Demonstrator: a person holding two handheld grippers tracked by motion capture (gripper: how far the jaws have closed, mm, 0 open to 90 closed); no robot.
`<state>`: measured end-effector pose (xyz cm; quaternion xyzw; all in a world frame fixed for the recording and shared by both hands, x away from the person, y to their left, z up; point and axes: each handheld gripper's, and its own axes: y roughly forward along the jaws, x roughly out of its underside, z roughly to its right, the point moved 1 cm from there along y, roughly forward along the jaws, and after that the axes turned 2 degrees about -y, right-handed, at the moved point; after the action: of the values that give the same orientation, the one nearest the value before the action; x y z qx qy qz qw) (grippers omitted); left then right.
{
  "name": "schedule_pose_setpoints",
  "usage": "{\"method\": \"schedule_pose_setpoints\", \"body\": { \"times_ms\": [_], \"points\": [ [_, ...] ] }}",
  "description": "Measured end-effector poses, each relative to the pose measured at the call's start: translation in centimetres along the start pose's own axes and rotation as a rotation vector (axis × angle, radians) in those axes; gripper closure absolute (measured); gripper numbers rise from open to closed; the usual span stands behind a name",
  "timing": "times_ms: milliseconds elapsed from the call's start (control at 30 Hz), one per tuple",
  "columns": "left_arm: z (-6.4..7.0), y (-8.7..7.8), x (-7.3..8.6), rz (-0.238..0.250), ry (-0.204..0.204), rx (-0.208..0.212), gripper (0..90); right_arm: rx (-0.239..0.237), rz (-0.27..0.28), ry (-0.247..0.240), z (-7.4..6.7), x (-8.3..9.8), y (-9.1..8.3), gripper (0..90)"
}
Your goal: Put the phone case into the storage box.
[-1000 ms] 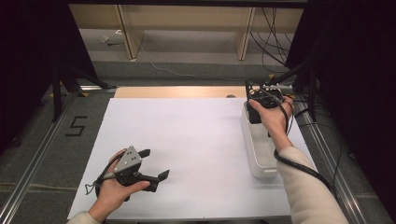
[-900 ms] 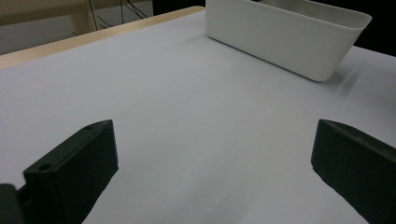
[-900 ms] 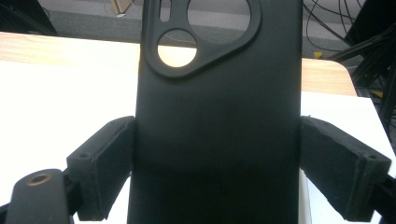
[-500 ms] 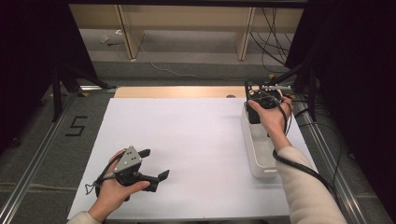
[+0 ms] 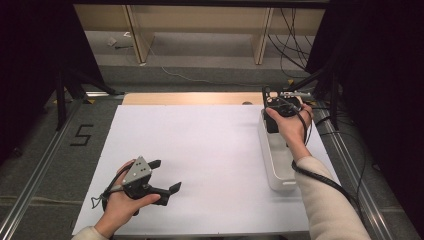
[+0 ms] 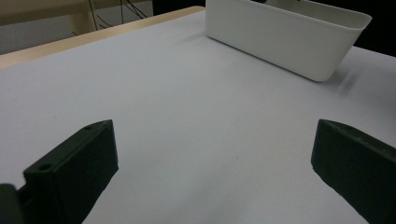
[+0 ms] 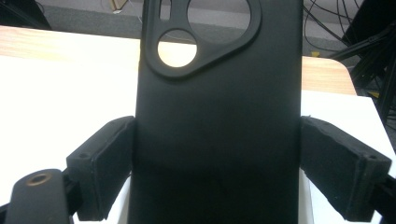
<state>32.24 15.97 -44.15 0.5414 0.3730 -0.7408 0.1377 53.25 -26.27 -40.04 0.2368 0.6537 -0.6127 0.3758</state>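
Note:
My right gripper (image 5: 278, 107) (image 7: 217, 163) is held over the far end of a long white bin (image 5: 280, 172) at the table's right side. It is shut on a black phone case (image 7: 219, 116), whose long sides are pressed by both pads. The case (image 5: 270, 123) stands upright with its camera cut-out at the top, and its lower end dips toward the bin. My left gripper (image 5: 167, 175) (image 6: 215, 154) rests low on the white table sheet (image 5: 200, 145) at the front left. It stands open with nothing between its fingers and points toward the bin (image 6: 289, 42).
The white sheet covers most of the table, with a wooden strip (image 5: 195, 98) along its far edge. Metal rails (image 5: 40, 170) run down both sides. Cables (image 5: 295, 30) hang in the dark at the back right.

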Motion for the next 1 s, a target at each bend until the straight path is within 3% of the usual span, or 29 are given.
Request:
{"method": "schedule_pose_setpoints", "body": {
  "times_ms": [1000],
  "points": [
    [-0.03, -0.02, 0.01, -0.001, 0.000, 0.001, 0.2, 0.005, -0.008, -0.003, -0.01, 0.26, 0.85, 14.5]
  ]
}}
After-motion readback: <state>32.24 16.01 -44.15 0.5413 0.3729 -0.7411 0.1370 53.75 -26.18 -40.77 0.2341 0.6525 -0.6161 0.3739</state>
